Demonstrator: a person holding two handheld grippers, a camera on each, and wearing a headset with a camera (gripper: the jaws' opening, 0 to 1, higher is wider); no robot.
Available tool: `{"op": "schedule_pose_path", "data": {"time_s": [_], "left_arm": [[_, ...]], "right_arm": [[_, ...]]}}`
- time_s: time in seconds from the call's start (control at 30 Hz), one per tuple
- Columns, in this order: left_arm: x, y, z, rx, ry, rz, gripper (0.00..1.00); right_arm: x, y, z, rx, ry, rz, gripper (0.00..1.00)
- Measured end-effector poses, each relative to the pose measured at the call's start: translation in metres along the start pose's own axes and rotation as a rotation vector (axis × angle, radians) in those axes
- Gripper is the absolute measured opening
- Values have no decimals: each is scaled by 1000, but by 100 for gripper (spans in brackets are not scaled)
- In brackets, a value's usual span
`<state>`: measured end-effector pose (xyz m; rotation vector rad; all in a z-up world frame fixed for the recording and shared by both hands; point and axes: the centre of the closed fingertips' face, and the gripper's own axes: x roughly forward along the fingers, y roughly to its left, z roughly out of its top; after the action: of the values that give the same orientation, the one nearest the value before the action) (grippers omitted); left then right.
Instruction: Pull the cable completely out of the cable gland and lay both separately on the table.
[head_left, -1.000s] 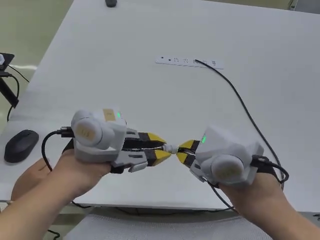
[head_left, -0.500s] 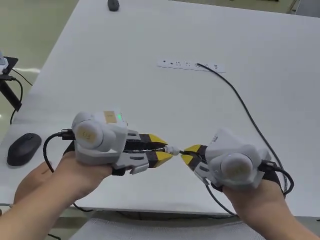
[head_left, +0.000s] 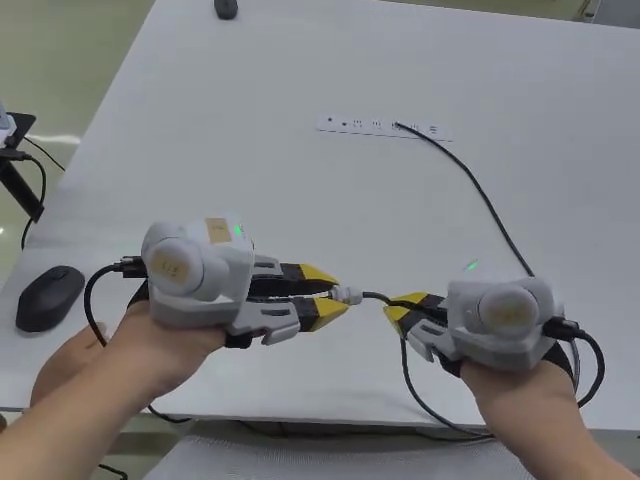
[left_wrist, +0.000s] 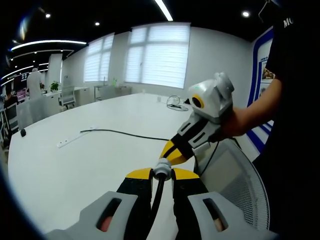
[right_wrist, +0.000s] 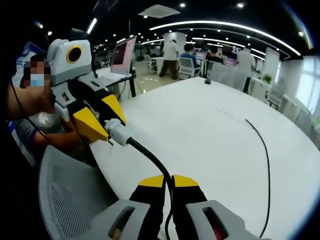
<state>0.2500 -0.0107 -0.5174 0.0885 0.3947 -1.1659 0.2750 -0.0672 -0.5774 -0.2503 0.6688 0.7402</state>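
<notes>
an office: white desks (right_wrist: 210, 130), monitor (right_wrist: 123, 54), strip lights (right_wrist: 220, 21).

Your right gripper (head_left: 398, 308), clamped on the cable (head_left: 375, 297), now sits farther to the right than a second ago, when its tips nearly met the gland (head_left: 346, 295). A short run of black cable now shows between them.
</notes>
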Motion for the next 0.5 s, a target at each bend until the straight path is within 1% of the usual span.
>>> {"op": "schedule_pose_path", "data": {"time_s": [0.13, 0.23, 0.33, 0.4, 0.5], "left_arm": [[0, 1, 0, 0, -1, 2, 15], [0, 1, 0, -1, 0, 2, 15], [1, 0, -1, -3, 1, 0, 15], [2, -2, -2, -2, 3, -2, 15], [3, -4, -4, -1, 8, -7, 15]], "right_arm": [[2, -7, -7, 39, 9, -16, 0], [3, -14, -15, 82, 22, -31, 0], [4, -24, -28, 139, 49, -52, 0], [4, -25, -33, 172, 60, -52, 0], [5, -26, -43, 180, 83, -61, 0]]}}
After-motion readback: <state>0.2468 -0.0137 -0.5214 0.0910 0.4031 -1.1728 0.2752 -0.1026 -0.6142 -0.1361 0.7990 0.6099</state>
